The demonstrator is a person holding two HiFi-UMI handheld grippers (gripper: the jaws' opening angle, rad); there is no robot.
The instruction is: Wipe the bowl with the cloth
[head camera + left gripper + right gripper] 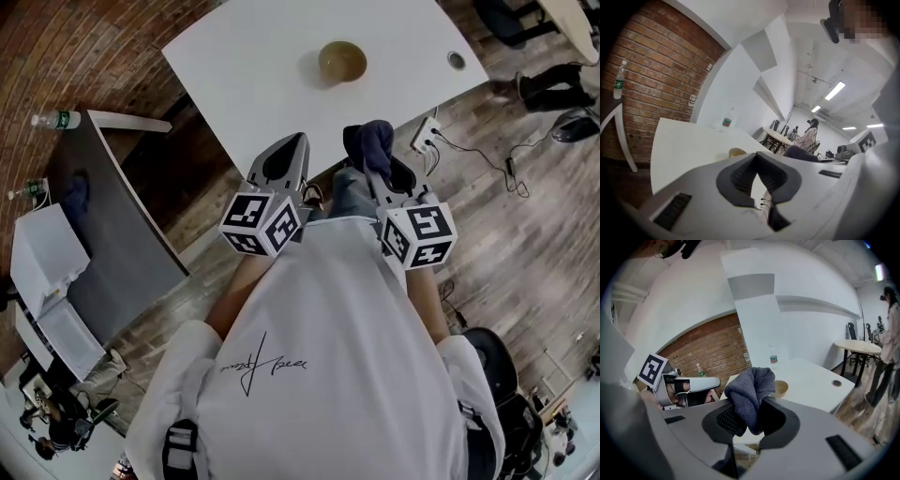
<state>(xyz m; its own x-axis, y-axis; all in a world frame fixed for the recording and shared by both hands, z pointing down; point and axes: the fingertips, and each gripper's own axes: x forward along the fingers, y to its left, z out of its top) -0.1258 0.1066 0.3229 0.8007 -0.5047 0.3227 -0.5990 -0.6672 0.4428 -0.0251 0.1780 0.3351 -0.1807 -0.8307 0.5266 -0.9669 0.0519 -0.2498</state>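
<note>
A tan bowl [341,60] stands on the white table [253,66], far from me; it also shows small in the left gripper view [737,152] and behind the cloth in the right gripper view [781,388]. My right gripper [375,152] [751,408] is shut on a bunched dark blue cloth [368,141] [751,389], held in the air just short of the table's near edge. My left gripper [296,142] [757,157] hangs beside it, its jaws together with nothing between them. Both are well short of the bowl.
The table has a cable hole [456,60] at its right corner. A power strip [424,136] with cables lies on the wood floor. A grey desk [112,225] with white boxes [42,253] and bottles [56,119] stands left. A person [888,333] stands by a round table [855,346].
</note>
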